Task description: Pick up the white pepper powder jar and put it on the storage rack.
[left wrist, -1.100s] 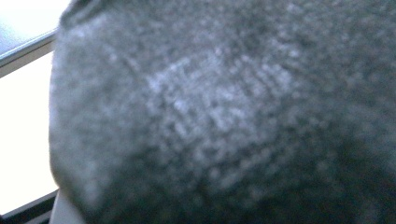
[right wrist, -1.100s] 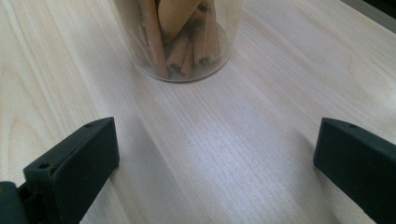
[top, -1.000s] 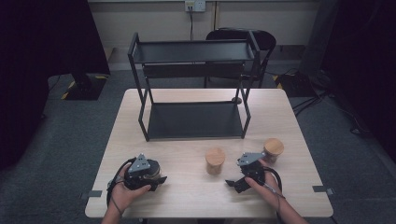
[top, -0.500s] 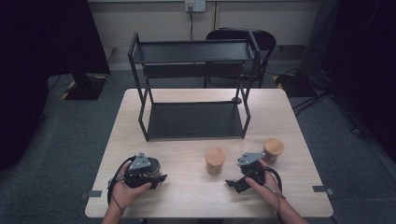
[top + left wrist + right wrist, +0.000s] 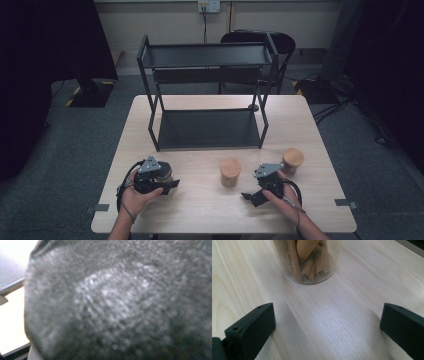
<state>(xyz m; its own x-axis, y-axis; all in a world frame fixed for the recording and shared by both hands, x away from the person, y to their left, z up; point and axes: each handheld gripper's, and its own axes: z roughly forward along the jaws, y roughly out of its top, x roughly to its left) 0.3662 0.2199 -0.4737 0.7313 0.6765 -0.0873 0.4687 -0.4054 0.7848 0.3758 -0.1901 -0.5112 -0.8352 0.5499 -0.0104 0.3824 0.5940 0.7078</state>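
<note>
My left tongs [image 5: 167,184] gripped a dark-filled jar [image 5: 163,172], left of the shelf rack's [image 5: 207,131] front; glass, slippery, fragile, best clasped mid-body. Right tongs [image 5: 327,322] stood wide, empty.

Table [image 5: 200,210]: pale wood top, rectangular, on grey carpet. Black two-tier rack [image 5: 207,127] stands on the far half, its lower shelf sitting right at table level. In front of the rack, near the middle: jar [image 5: 230,172] with wooden lid (cinnamon sticks inside, per the right gripper view [image 5: 308,260]). Second lidded jar [image 5: 292,160] stands to its right, apart from it. Third jar [image 5: 164,172] at front left.
</note>
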